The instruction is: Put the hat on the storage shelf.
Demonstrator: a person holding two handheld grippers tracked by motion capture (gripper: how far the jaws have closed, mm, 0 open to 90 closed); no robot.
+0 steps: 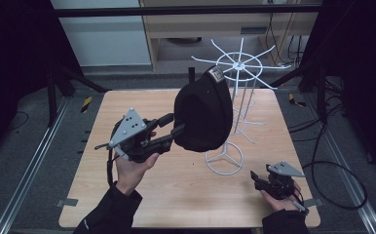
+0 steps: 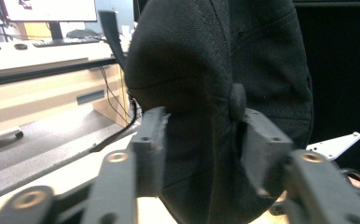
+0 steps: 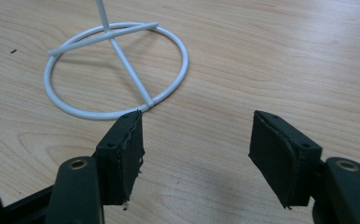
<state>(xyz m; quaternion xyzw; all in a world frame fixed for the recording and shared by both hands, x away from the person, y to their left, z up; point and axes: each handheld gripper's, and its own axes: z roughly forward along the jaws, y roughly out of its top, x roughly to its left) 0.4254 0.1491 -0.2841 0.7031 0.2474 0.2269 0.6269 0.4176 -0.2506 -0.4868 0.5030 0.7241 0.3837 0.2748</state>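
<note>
A black cap hangs on a white wire rack that stands on the wooden table. My left gripper is raised level at the cap's left side. In the left gripper view its jaws stand apart with the cap's crown and top button between them; the fabric fills the gap, and I see no squeeze on it. My right gripper rests low near the table's front right corner, open and holding nothing. In the right gripper view it points at the rack's round base ring.
The rack's base ring sits right of the table's centre, with thin wire arms spreading out at its top. Black frame bars and cables surround the table. A desk with a keyboard shows behind the cap.
</note>
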